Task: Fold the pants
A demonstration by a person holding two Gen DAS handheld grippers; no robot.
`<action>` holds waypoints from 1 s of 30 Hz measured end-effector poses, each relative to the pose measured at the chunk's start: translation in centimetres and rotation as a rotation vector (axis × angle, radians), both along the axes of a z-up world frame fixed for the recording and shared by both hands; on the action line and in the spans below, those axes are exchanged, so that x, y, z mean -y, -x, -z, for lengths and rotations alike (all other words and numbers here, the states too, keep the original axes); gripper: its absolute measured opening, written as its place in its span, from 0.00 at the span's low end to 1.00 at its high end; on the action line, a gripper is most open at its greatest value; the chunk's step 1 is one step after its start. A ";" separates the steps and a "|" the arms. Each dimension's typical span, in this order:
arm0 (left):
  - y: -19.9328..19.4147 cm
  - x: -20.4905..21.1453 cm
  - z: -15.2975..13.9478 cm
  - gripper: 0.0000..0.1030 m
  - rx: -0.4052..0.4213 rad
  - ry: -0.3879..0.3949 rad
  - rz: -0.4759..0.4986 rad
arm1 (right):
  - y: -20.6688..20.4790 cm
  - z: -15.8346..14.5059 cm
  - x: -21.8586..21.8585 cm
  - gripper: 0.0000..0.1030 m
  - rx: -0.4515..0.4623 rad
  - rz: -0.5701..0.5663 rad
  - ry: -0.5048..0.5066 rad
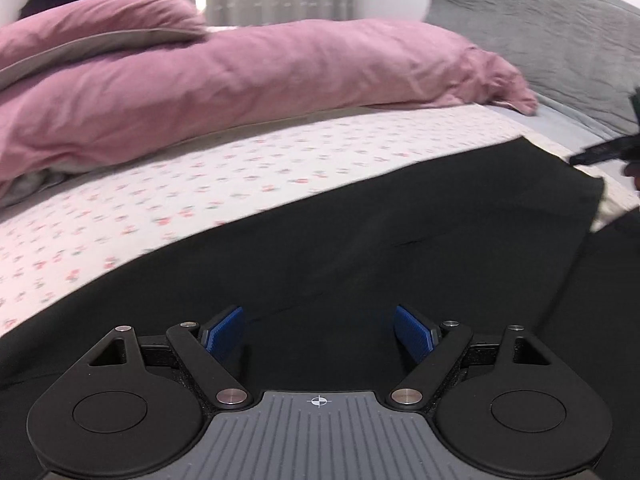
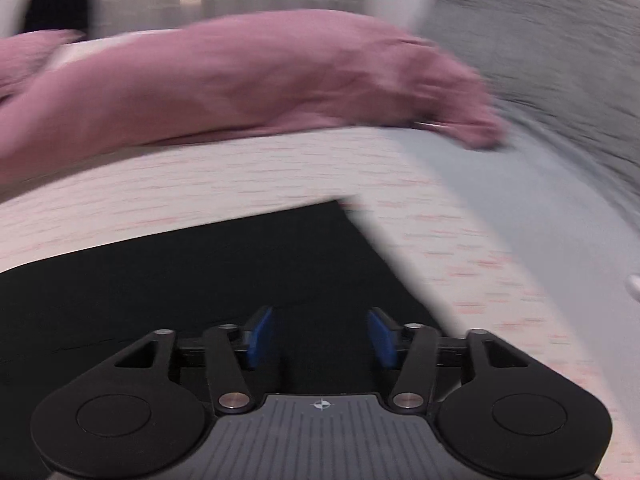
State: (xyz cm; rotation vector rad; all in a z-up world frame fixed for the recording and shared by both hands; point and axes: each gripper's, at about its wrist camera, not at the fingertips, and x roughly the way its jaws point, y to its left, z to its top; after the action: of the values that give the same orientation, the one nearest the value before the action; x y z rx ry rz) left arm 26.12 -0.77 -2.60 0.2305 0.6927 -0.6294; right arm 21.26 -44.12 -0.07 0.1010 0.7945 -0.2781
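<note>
Black pants lie limp and light on the bed; both grippers' fingers spread empty; pinch a corner hem.

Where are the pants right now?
Both wrist views show the black pants spread flat on the floral sheet, just ahead of both grippers, with the pink duvet behind.

Flowered bed under black pants, pink duvet
</note>
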 end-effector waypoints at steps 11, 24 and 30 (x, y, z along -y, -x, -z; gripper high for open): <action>3.4 -8.6 2.2 0.92 0.013 0.095 -0.079 | 4.7 3.7 4.5 0.63 0.032 0.070 0.028; 4.3 -16.7 -1.5 0.92 0.010 0.004 -0.351 | 5.2 -1.2 -2.3 0.75 0.070 -0.051 -0.015; 2.8 -19.2 -2.5 0.92 0.010 -0.024 -0.386 | 2.6 -2.8 -9.2 0.83 0.066 -0.247 -0.030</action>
State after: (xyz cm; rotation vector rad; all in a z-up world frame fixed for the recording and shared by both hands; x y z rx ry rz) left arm 23.28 18.48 -0.06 0.1168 0.7120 -0.2512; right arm 18.61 -34.96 2.70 0.0392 0.7371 -0.0291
